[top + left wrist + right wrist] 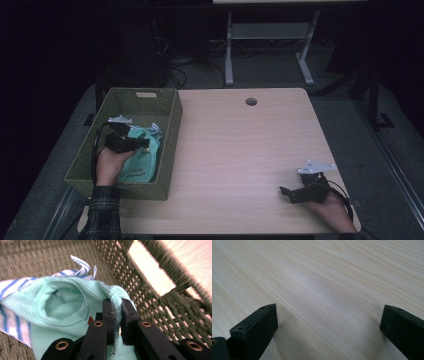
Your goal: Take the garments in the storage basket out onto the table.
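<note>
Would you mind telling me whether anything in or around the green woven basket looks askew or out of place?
Nothing stands out. The mint-green cloth garment lies crumpled in the green woven basket, with a fold pinched in the left gripper. The right gripper rests open on the bare light wooden table.

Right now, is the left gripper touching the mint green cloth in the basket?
Touching. The left gripper view shows the left gripper with both jaws pinching a fold of the mint green cloth.

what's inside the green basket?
In the basket: a mint cloth, pinched by the left claw, lying on a blue-striped cloth. Anything beneath them is covered.
</note>
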Motion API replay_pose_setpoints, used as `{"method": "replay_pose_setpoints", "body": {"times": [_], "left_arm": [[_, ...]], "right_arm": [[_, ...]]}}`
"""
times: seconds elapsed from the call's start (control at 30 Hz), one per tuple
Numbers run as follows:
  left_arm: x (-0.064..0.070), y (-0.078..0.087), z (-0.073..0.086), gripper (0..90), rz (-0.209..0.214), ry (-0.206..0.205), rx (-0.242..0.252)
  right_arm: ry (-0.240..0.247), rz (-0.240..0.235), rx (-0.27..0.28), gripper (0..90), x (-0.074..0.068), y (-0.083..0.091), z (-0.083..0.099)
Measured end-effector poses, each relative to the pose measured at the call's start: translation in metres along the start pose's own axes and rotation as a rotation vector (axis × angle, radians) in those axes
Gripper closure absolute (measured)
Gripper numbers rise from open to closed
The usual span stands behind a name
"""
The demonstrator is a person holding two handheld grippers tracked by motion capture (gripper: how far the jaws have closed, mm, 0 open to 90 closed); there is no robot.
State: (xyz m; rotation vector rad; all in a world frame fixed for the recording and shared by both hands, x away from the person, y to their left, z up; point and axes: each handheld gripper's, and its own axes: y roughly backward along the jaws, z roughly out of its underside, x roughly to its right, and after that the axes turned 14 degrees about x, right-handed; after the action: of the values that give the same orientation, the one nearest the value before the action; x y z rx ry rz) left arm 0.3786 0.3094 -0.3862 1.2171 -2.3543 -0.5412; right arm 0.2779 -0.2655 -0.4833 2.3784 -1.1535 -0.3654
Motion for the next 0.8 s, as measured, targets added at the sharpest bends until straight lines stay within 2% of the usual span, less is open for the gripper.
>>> {"method": "replay_pose_setpoints", "body": {"times": [0.2,0.27,0.3,0.37,0.47,0.5,0.53,0.57,0.67,0.8], "left_arm": [[0.001,0.007,-0.003,83.3,0.002,-0.007,0.069],[0.002,0.010,-0.004,83.5,0.008,0.004,0.112],[0.002,0.010,-0.004,83.6,0.008,0.004,0.112],[0.002,0.013,-0.005,83.6,0.016,0.014,0.142],[0.003,0.017,-0.007,83.8,0.022,0.009,0.187],[0.005,0.020,-0.009,83.8,0.030,-0.002,0.216],[0.005,0.020,-0.009,83.8,0.030,-0.002,0.216],[0.007,0.022,-0.011,83.8,0.032,-0.018,0.244],[0.008,0.026,-0.013,83.8,0.047,-0.026,0.267],[0.010,0.031,-0.017,83.8,0.044,-0.034,0.294]], "right_arm": [[0.000,0.000,0.000,1.0,0.000,0.000,0.000],[-0.003,0.001,-0.002,1.0,0.000,0.000,0.000],[0.000,0.000,0.001,1.0,0.000,0.000,0.000],[0.000,0.000,0.001,1.0,0.000,0.000,0.000],[0.000,0.000,0.001,1.0,0.000,0.000,0.000],[-0.004,0.001,-0.001,1.0,0.000,0.000,0.000],[-0.004,0.001,-0.001,1.0,0.000,0.000,0.000],[-0.004,0.001,-0.001,1.0,0.000,0.000,0.000],[-0.005,0.001,-0.002,1.0,0.000,0.000,0.000],[-0.001,0.000,0.001,1.0,0.000,0.000,0.000]]}}
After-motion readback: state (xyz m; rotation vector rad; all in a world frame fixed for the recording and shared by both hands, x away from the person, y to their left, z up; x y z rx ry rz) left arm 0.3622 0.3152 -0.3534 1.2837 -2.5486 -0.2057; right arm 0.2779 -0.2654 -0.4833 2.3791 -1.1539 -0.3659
